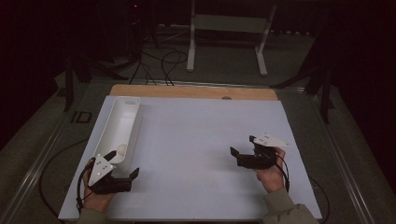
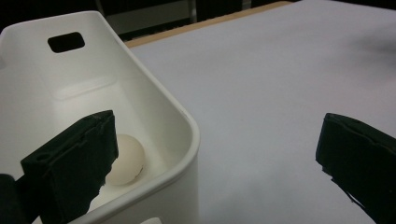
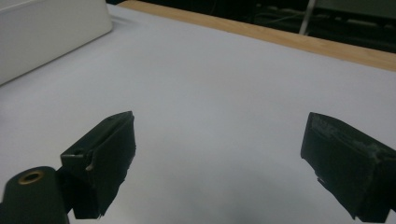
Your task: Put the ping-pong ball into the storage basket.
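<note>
One white bin (image 1: pixel 122 126); one white ball (image 2: pixel 125 159) inside; two grippers: left gripper (image 1: pixel 123 164), right gripper (image 1: pixel 242 145).

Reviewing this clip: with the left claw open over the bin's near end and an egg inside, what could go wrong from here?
1. The left claw straddles the bin wall, one jaw inside, one outside. Closing or dropping here would likely clamp or knock the rim rather than take the egg.
2. The egg sits close to the near wall, next to the inside jaw; a careless move could bump or crack it.
3. The bin looks light and nothing holds it; the right claw is open, far off, so a push may slide it.
</note>
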{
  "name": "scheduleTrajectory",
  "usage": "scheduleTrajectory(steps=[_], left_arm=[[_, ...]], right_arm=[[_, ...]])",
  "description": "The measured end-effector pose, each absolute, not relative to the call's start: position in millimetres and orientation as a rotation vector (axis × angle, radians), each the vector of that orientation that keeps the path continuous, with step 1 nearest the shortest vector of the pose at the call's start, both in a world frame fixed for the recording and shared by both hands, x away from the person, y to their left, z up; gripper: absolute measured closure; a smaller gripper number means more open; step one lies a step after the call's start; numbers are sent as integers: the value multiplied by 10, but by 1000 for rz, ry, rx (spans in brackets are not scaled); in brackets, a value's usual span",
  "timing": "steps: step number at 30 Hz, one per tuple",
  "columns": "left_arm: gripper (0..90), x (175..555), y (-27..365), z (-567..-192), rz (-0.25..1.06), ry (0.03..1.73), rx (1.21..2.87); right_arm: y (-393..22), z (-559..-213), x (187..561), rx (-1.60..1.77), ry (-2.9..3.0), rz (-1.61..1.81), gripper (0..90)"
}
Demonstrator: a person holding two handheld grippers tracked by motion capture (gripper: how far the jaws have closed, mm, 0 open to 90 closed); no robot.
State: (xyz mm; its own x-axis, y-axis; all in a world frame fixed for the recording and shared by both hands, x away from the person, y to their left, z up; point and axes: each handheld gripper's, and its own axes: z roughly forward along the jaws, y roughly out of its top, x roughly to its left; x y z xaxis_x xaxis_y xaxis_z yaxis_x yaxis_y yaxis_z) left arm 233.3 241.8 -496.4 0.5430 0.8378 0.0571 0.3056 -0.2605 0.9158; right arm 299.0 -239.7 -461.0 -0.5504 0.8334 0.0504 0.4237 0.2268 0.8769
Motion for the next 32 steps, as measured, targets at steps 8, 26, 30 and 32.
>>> scheduleTrajectory(steps=[8,26,30,32], left_arm=[[0,2337,2435,-4957,680,958,1798],[0,2345,2496,-4936,698,981,1758],[0,2343,2495,-4935,702,982,1760],[0,2338,2495,-4935,704,983,1760]], right_arm=[[-2657,-4732,2756,1125,2000,1340,95],[-2861,-4919,2364,1041,1911,1417,96],[-2881,-4926,2343,1036,1897,1420,96],[-2884,-4921,2337,1029,1893,1424,96]])
